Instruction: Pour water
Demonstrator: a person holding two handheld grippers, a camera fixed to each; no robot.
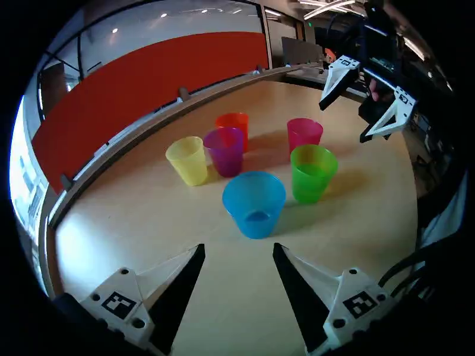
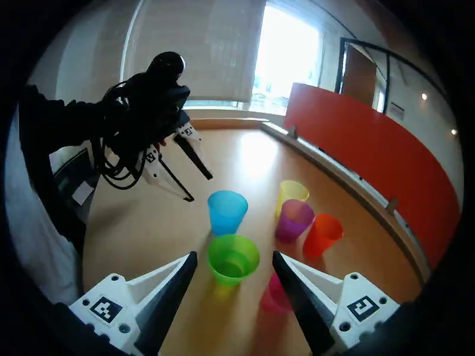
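Across the wooden table (image 1: 148,237) we find the blue cup (image 1: 254,203) upright, straight ahead of our spread, empty left gripper (image 1: 238,246), while the green cup (image 1: 313,172) beside it faces our spread right gripper (image 2: 234,254).

The left tongs (image 1: 238,246) stand open. In the left gripper view their two fingers (image 1: 178,285) point forward with a wide gap between them and press on nothing. The right tongs (image 2: 234,254) are open in the same way in the right gripper view, both fingers (image 2: 303,296) spread apart and free. The left gripper view also shows the right tongs (image 1: 342,124) farther off, raised, tips pointing downward, jaws apart. The right gripper view shows the left tongs (image 2: 200,188) farther off, tilted downward and open. A dark sleeve (image 2: 53,127) reaches toward their handle; the hand itself I cannot make out clearly.
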